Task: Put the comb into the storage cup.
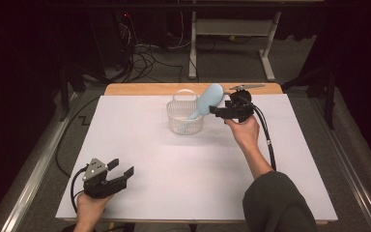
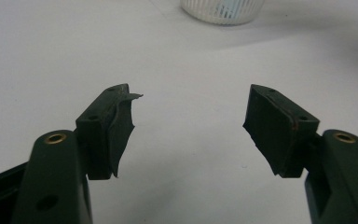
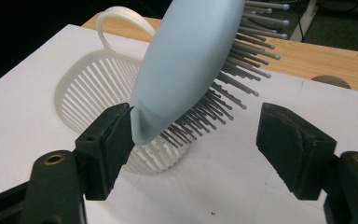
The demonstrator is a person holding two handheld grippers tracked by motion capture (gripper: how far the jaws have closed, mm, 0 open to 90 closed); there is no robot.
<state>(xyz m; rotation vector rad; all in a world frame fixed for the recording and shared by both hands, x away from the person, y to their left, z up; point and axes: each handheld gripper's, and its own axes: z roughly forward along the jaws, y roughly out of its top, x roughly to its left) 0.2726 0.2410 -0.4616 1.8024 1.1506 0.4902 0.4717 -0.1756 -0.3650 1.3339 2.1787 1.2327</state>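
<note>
As it idles at the lower left of the high view, the left gripper [image 1: 121,166] rests on the white table [image 1: 174,164], jaws spread and empty. Right gripper [image 3: 193,140], upper centre: jaws spread, one pad apparently touching the blue hairbrush [image 3: 186,60], likely just released. Hairbrush stands propped in the white basket [image 1: 184,116]; long axis tilted, head upper right, handle down inside.

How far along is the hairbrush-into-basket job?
Done: the blue hairbrush stands handle-down in the white basket, its head leaning out over the rim. In hand: the right gripper is open around the brush, one pad beside it, the other clear. Left: backing the gripper away. The left gripper rests open near the table's front edge.
</note>
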